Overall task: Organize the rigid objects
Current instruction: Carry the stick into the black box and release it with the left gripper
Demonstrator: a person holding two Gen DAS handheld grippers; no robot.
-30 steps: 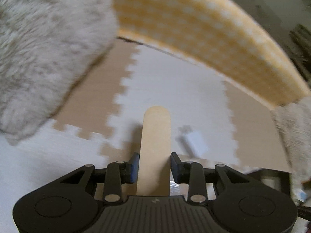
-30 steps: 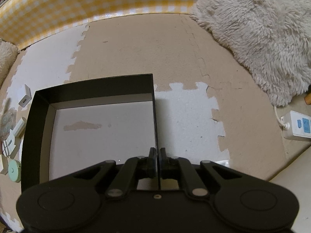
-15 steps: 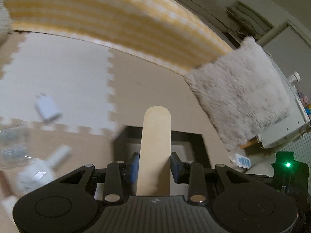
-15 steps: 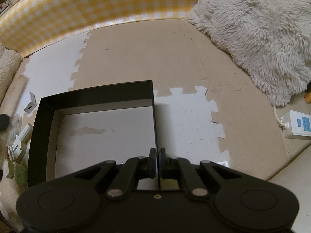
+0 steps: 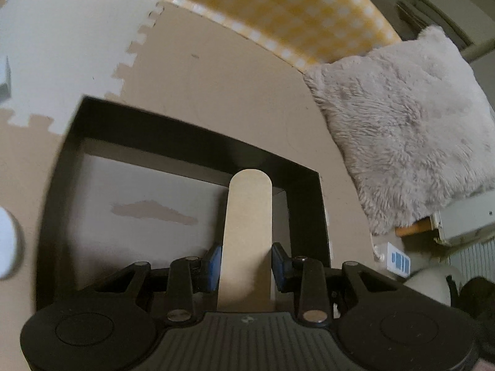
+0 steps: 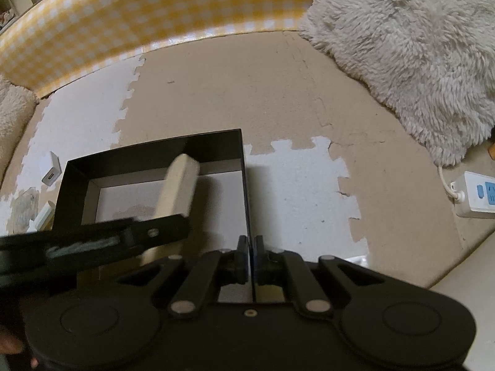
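The flat, round-ended, pale wooden stick point(image 5: 247, 235) sits clamped between the blue pads of the left gripper point(image 5: 246, 264), jaws closed on its two long edges, with its free end projecting forward over the interior of the shallow black cardboard box point(image 5: 182, 130). In the right wrist view the same stick point(image 6: 178, 185) hangs above the box's pale floor and does not appear to touch it; its tip lies near the far wall. The right gripper point(image 6: 250, 255) has its jaws closed tight on the box's right-hand wall point(image 6: 244, 173), and we read this as steadying the container. Outside the box, on the beige and white interlocking foam floor mat point(image 6: 278, 92), we see a small white charger block point(image 6: 52, 171) and a few other small items at the left edge, too blurred to identify. A fluffy grey cushion point(image 5: 402, 123) and a yellow-and-white checked padded border point(image 6: 139, 18) bound the area; a white power strip point(image 6: 476, 198) lies to the right. We judge the step in hand to be the placing of the stick into the box. The next move calls for lowering the stick until it rests flat on the floor of the box, opening the left jaws, and withdrawing clear of the walls while the right grip holds the box still.
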